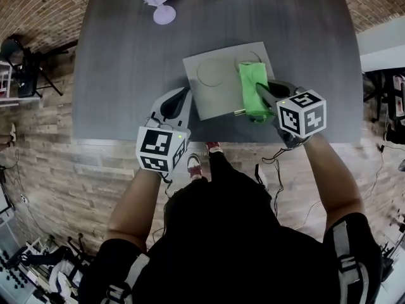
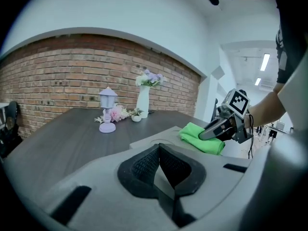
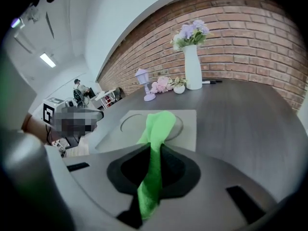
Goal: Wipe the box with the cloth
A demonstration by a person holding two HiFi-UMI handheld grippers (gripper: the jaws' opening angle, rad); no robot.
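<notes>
The green cloth (image 1: pixel 252 75), on the grey box (image 1: pixel 215 100), was clenched in the fingers of the right gripper (image 1: pixel 261 92) — those of the left gripper (image 1: pixel 185 95) were closed, empty.

A brick wall (image 2: pixel 72 76) backs the dark grey table (image 1: pixel 126 75), with strip lights (image 2: pixel 263 61) glowing overhead

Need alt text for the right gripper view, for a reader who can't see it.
The right gripper is shut on a green cloth that trails forward onto a flat grey box on a dark table. Behind stand a white vase of flowers, a small purple lamp and a brick wall.
</notes>
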